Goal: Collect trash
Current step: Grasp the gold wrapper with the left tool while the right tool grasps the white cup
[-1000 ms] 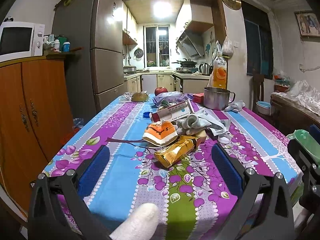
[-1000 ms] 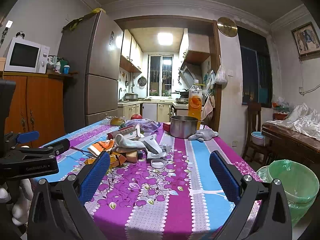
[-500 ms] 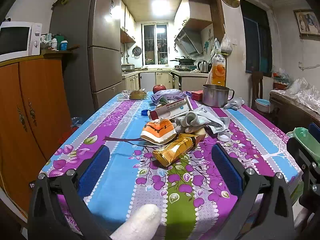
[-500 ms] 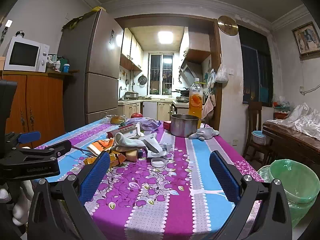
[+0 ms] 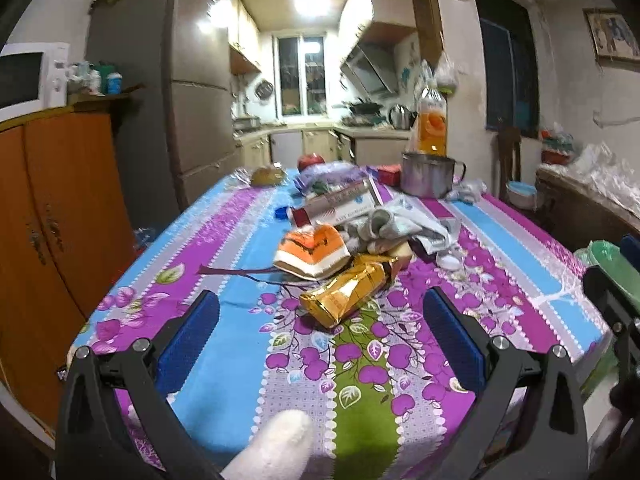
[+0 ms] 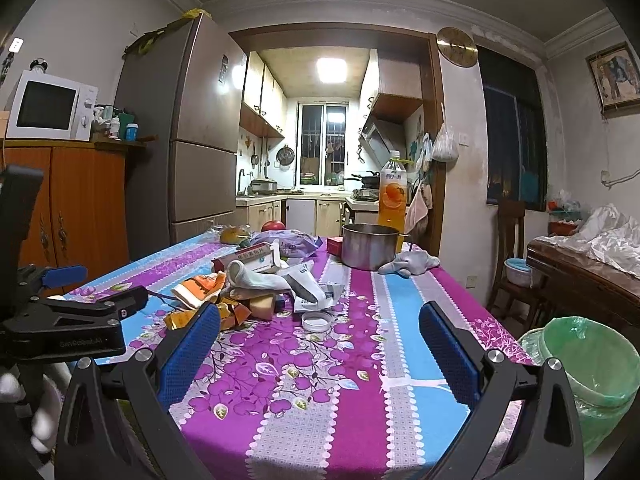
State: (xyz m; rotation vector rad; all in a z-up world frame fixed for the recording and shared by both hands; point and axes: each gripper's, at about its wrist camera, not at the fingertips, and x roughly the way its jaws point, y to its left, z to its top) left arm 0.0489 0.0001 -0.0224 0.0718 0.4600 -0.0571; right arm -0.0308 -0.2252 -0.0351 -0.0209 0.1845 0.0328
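Observation:
A pile of trash lies mid-table: a gold foil wrapper point(image 5: 346, 294), an orange-and-white packet point(image 5: 312, 250), crumpled grey-white wrappers point(image 5: 400, 226), a long box point(image 5: 340, 204) and a small white lid point(image 6: 317, 321). My left gripper point(image 5: 320, 336) is open and empty, just short of the gold wrapper. My right gripper point(image 6: 319, 348) is open and empty above the table's near edge, the pile point(image 6: 256, 288) ahead to its left. A green-lined trash bin point(image 6: 586, 364) stands on the floor to the right of the table.
A steel pot point(image 6: 370, 246), an orange drink bottle point(image 6: 393, 192), an apple point(image 6: 273, 225) and a grey rag point(image 6: 408, 262) sit at the far end of the flowered tablecloth point(image 6: 360, 380). A wooden cabinet point(image 5: 52, 216) stands left, a chair point(image 6: 510, 248) right.
My left gripper has moved slightly forward and tilted; the pile sits a little nearer in its view. My right gripper has crept forward a little. Both stay open.

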